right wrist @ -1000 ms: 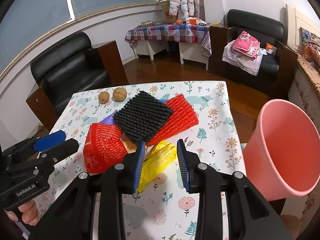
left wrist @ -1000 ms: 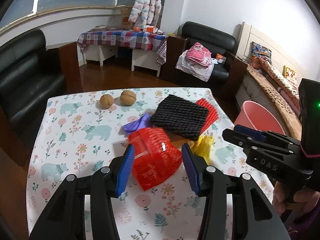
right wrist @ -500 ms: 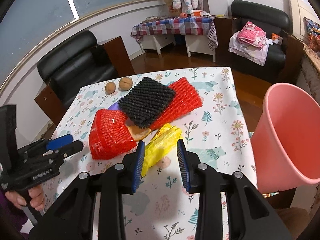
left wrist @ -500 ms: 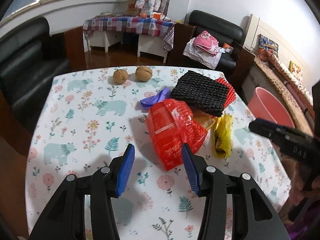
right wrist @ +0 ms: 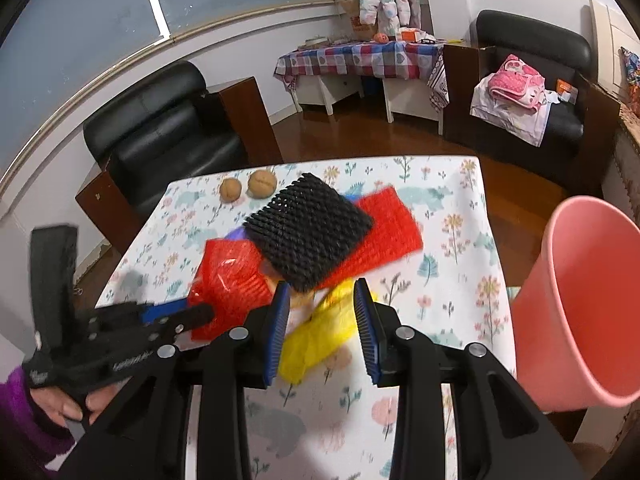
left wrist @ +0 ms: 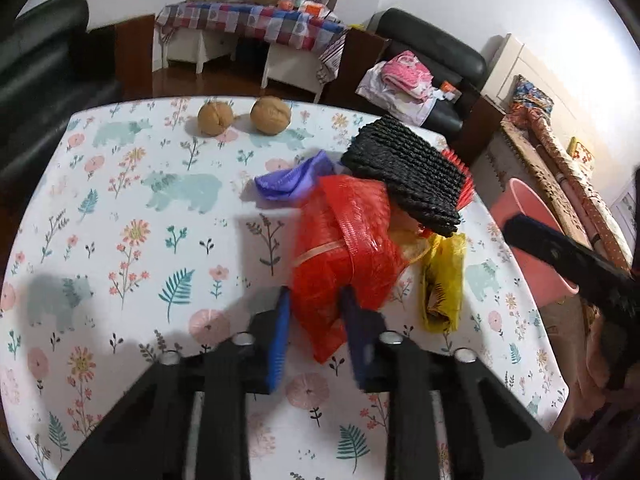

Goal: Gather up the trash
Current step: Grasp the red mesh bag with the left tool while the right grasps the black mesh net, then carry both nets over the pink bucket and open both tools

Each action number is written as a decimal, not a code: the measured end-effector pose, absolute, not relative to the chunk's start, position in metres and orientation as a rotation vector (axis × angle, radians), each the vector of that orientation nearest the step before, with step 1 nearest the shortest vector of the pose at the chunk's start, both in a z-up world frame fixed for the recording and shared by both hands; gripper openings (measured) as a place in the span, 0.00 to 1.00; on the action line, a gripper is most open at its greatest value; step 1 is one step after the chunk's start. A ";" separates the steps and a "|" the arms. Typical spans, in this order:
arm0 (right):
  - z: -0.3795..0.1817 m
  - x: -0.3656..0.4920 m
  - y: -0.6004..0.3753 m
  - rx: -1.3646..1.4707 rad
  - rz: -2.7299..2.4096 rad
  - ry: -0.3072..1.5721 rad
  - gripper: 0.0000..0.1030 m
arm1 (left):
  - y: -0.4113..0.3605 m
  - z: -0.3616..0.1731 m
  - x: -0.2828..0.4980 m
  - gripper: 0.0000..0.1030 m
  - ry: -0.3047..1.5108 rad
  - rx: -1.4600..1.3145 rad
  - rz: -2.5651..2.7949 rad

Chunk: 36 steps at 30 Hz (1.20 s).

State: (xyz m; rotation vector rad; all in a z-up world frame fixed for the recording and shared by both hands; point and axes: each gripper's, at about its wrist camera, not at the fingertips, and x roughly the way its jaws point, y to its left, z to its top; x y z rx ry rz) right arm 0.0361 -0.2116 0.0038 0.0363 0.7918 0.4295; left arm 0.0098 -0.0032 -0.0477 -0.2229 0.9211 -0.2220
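Observation:
A red mesh bag (left wrist: pixel 344 248) lies on the floral tablecloth (left wrist: pixel 120 208). My left gripper (left wrist: pixel 316 304) has its jaws around the bag's near end and seems closed on it. Behind the bag lie a black foam net (left wrist: pixel 408 176), a purple bag (left wrist: pixel 292 178), a red foam net (right wrist: pixel 384 232) and a yellow bag (left wrist: pixel 442 276). My right gripper (right wrist: pixel 322 294) is open, with the yellow bag (right wrist: pixel 320 332) between and just beyond its fingertips. The red mesh bag also shows in the right wrist view (right wrist: pixel 230 280).
A pink bin (right wrist: pixel 580 304) stands off the table's right edge; it also shows in the left wrist view (left wrist: pixel 528 240). Two walnuts (left wrist: pixel 244 116) sit at the table's far side. Black sofas, a checked table and a bed surround the table.
My left gripper has moved in over the red mesh bag and its jaws have narrowed onto it. My right gripper has come closer to the yellow bag.

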 end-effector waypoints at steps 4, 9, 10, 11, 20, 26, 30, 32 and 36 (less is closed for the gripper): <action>0.013 0.056 -0.208 0.051 0.431 0.769 0.33 | -0.001 -0.037 0.004 0.10 0.874 -0.212 -0.237; 0.010 0.089 -0.206 0.075 0.424 0.790 0.33 | 0.004 -0.033 -0.002 0.09 0.866 -0.209 -0.238; 0.008 0.094 -0.205 0.081 0.429 0.802 0.33 | 0.005 -0.034 -0.002 0.09 0.867 -0.207 -0.237; 0.005 0.099 -0.203 0.090 0.437 0.816 0.33 | 0.006 -0.035 -0.001 0.09 0.869 -0.209 -0.236; -0.014 0.106 -0.193 0.056 0.405 0.846 0.32 | 0.009 -0.035 -0.003 0.08 0.870 -0.228 -0.239; -0.012 0.090 -0.191 0.010 0.437 0.826 0.10 | 0.007 -0.024 -0.012 0.08 0.845 -0.229 -0.242; 0.000 0.066 -0.190 -0.003 0.475 0.777 0.09 | 0.004 -0.014 -0.018 0.08 0.824 -0.225 -0.242; 0.008 0.056 -0.194 0.011 0.481 0.756 0.09 | 0.002 -0.006 -0.021 0.08 0.809 -0.219 -0.245; 0.022 0.038 -0.209 0.047 0.468 0.726 0.09 | -0.007 0.012 -0.026 0.08 0.772 -0.209 -0.262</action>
